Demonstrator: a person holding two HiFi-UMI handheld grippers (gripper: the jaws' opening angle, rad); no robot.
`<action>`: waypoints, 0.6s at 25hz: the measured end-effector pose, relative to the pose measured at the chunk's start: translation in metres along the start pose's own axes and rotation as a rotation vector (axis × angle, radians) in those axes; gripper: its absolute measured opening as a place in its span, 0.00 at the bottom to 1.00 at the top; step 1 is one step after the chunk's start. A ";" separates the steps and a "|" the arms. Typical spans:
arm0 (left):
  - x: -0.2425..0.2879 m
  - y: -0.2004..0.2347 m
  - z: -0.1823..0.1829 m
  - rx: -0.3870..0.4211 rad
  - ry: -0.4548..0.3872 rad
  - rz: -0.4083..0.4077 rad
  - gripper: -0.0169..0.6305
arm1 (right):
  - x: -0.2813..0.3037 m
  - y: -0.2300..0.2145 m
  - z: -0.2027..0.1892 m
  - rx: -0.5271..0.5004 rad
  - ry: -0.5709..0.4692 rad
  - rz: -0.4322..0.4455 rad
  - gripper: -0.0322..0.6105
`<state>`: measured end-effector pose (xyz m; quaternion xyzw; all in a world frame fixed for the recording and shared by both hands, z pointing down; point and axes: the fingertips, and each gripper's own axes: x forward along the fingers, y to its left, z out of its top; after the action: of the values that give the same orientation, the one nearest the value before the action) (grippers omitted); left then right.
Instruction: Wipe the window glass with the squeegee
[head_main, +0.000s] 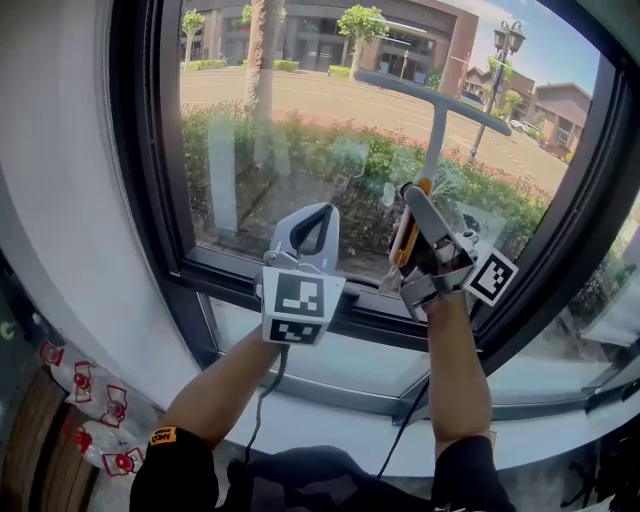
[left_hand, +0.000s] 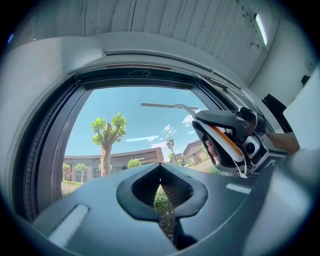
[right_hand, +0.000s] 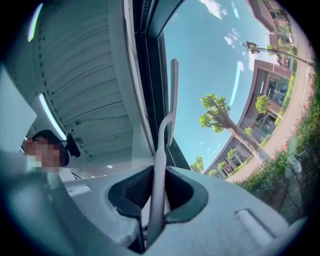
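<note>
At the window, we hold the squeegee (head_main: 437, 135) up in the right tongs (head_main: 414, 198), which are clamped on its grey handle. The right gripper view shows that handle running up between the two jaws (right_hand: 159, 170). The long blade lies across the upper right part of the window glass (head_main: 290, 130), tilted down to the right, and appears to touch the pane, though we cannot be sure of contact from here.

The left tongs (head_main: 311, 218) hang to the left of the right pair, near the lower middle of the pane, above the dark window frame (head_main: 150, 170). Their jaws are together with nothing between them, as the left gripper view (left_hand: 160, 167) shows, and they take no part in the wiping.

Pale patches show on the lower glass, but we cannot tell whether they are smears or reflections. Nor can we tell which parts have been wiped.

We judge the job under way and near the start of a stroke. With the blade set high, the stretch of pane below it and to the left seems left to do.
</note>
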<state>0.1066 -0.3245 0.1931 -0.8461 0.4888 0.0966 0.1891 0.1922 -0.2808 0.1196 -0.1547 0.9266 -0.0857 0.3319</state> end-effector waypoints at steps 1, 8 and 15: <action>0.002 -0.003 0.001 0.002 0.001 0.001 0.05 | 0.001 -0.001 0.005 0.003 0.003 0.007 0.12; 0.008 -0.009 0.001 -0.003 0.007 0.036 0.05 | 0.005 -0.017 0.021 0.046 0.022 0.023 0.12; 0.008 -0.013 -0.009 -0.016 0.021 0.059 0.05 | -0.006 -0.026 0.009 0.081 0.032 0.023 0.12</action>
<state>0.1215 -0.3294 0.2014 -0.8338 0.5148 0.0970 0.1743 0.2083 -0.3034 0.1231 -0.1290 0.9292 -0.1219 0.3240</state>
